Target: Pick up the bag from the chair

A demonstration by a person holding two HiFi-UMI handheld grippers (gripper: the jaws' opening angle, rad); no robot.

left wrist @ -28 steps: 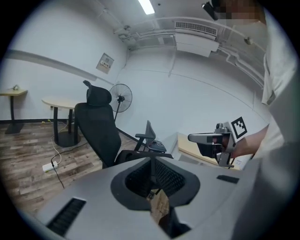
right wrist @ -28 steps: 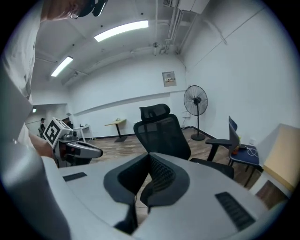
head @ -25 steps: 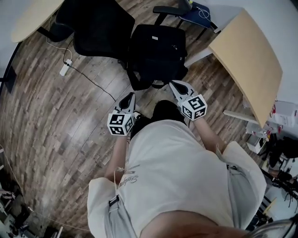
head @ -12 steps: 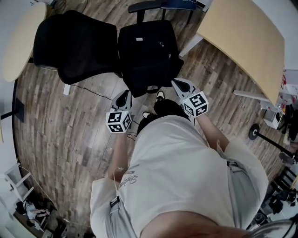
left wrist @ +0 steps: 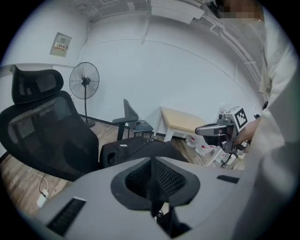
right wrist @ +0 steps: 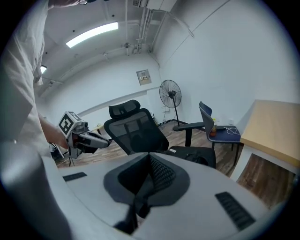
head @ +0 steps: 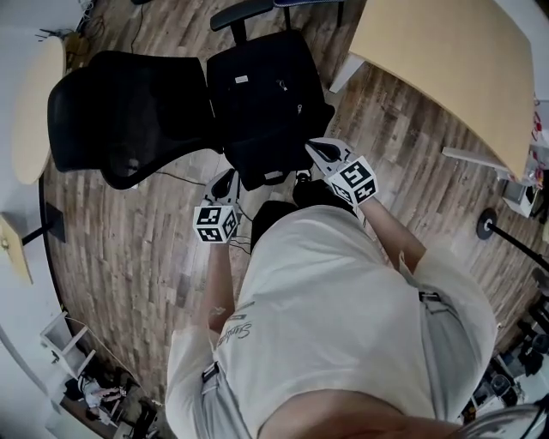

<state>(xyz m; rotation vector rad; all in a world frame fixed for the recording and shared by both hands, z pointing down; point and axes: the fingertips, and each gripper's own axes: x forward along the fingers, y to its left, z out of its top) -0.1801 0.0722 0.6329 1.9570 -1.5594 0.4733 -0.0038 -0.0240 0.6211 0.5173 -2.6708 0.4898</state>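
Both the left tongs (head: 225, 183) and the right tongs (head: 322, 153) are clenched on nothing, and both are nearer the black bag (head: 268, 94) than half a second ago. The bag lies on the chair (head: 243, 12), beside a mesh office chair (head: 129, 120).

bag (head: 266, 94) top unobstructed, chair back (head: 129, 116) left, desk (head: 446, 60) right

Office surroundings, away from the work
A plank floor (head: 111, 231) is spreading underneath; a pale wooden bench (head: 446, 69) is standing at the upper right, and a rounded tabletop (head: 33, 111) is showing at the left edge. A pedestal fan (left wrist: 84, 82) is standing by the white wall, a blue chair (right wrist: 218, 131) is carrying a white cable (right wrist: 230, 130), and a ceiling light strip (right wrist: 91, 33) is glowing.
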